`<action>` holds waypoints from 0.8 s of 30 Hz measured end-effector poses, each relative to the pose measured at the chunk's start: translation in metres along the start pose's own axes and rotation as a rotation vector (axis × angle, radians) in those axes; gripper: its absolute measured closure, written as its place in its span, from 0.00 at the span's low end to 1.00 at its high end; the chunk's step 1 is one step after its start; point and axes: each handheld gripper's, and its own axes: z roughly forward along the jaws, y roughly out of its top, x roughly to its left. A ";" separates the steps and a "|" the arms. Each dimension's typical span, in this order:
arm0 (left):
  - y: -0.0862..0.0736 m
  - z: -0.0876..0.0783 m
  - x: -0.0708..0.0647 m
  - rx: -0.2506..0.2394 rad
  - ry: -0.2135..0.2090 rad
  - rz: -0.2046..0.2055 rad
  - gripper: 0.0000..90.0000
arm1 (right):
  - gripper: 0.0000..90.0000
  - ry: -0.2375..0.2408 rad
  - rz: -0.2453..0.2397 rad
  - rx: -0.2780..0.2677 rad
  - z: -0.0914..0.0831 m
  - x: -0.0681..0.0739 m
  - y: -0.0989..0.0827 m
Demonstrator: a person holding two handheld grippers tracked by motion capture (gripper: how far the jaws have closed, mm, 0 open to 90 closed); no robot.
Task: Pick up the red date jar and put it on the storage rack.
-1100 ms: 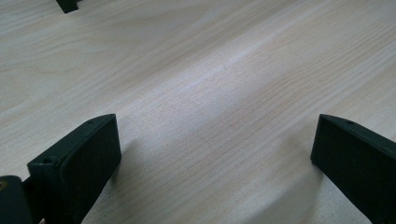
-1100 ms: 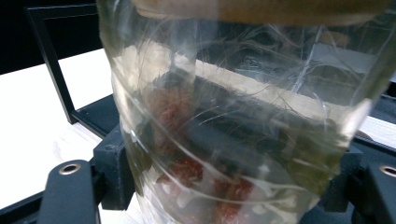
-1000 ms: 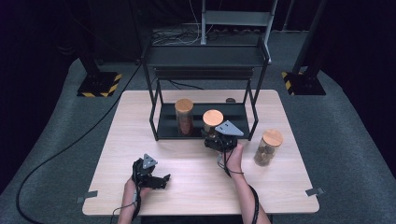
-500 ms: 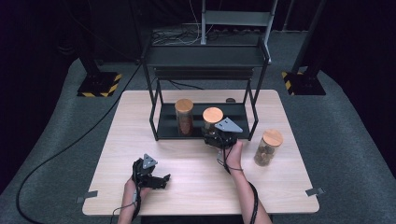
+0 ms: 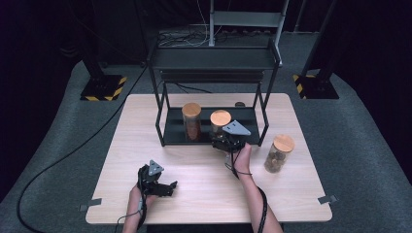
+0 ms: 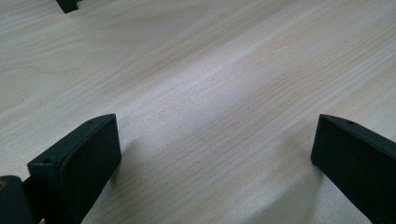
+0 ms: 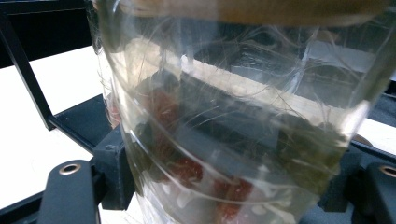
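- At the front edge of the black rack's [image 5: 167,138] lower shelf, the right gripper [image 5: 227,141] holds a clear glass jar [image 5: 219,125] with a round wooden lid; the jar stands upright, its long axis vertical and the lid on top.
- In the right gripper view the jar [image 7: 224,116] sits squarely between the two black jaws, one pressed to each side of its lower wall, so the jaws are clamped on the glass. Red pieces lie at the bottom of the jar.
- Jars count three: the held one, a second jar [image 5: 191,121] with brown contents standing on the shelf just to its left, and a third jar [image 5: 278,154] standing on the wooden table [image 5: 301,194] to the right of the rack, well apart from the shelf.
- All three jars are upright and carry the same kind of lid.
- Grippers count two, one in each of the person's hands. The left gripper [image 5: 163,184] rests low over the table near its front left, away from every jar.
- In the left gripper view its jaws stand wide apart with bare wood between them.
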 end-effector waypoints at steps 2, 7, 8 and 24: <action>0.000 0.000 0.000 -0.001 0.000 -0.002 0.01 | 0.27 0.002 0.002 -0.001 0.001 0.000 0.000; 0.000 0.000 0.000 0.000 0.000 -0.001 0.01 | 0.27 -0.002 0.002 0.003 0.004 -0.001 0.000; 0.000 0.000 0.000 0.000 0.000 -0.001 0.01 | 0.27 -0.003 0.002 0.004 0.005 -0.001 0.000; 0.000 0.000 0.000 0.000 0.000 -0.001 0.01 | 0.27 -0.012 0.002 0.016 0.016 -0.003 0.001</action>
